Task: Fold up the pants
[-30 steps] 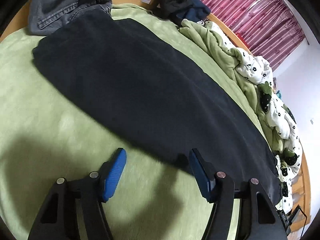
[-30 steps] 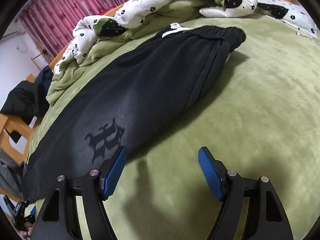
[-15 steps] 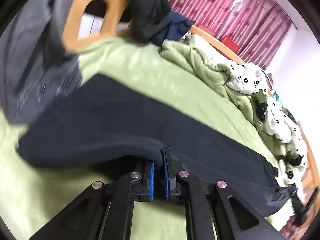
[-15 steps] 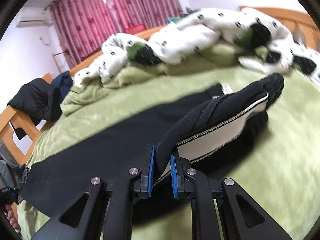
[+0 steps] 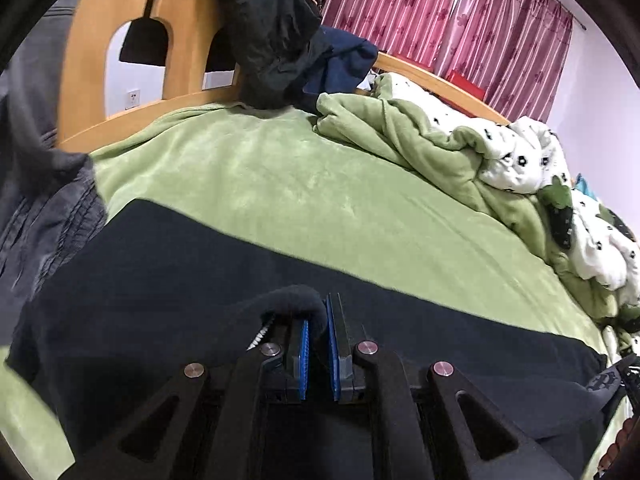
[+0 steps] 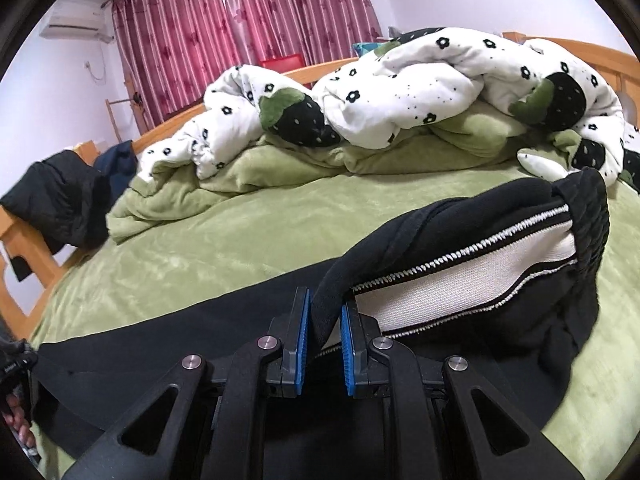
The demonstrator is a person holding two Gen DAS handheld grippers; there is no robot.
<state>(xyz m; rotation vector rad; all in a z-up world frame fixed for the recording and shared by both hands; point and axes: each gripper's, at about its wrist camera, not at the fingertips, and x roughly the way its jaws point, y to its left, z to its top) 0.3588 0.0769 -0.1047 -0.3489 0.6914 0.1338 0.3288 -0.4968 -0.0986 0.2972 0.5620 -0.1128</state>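
Observation:
Black pants (image 5: 168,272) lie lengthwise across a green blanket (image 5: 304,196) on a bed. My left gripper (image 5: 317,324) is shut on a fold of the pants' near edge by the leg end, lifted off the blanket. In the right wrist view, my right gripper (image 6: 325,320) is shut on the black pants (image 6: 192,332) near the waist. The lifted waistband (image 6: 588,216) hangs open and shows a white pocket lining (image 6: 452,276) with zigzag stitching.
A bunched white flowered duvet (image 6: 400,92) and a green blanket fold (image 5: 400,136) lie along the far side. Dark jackets (image 5: 272,28) hang on the wooden bed frame (image 5: 112,12). Grey clothing (image 5: 36,200) sits at the left. Pink curtains (image 6: 240,28) cover the back wall.
Both grippers went from open above the pants to shut on the near edge, then lifted it and carried it toward the far side of the bed.

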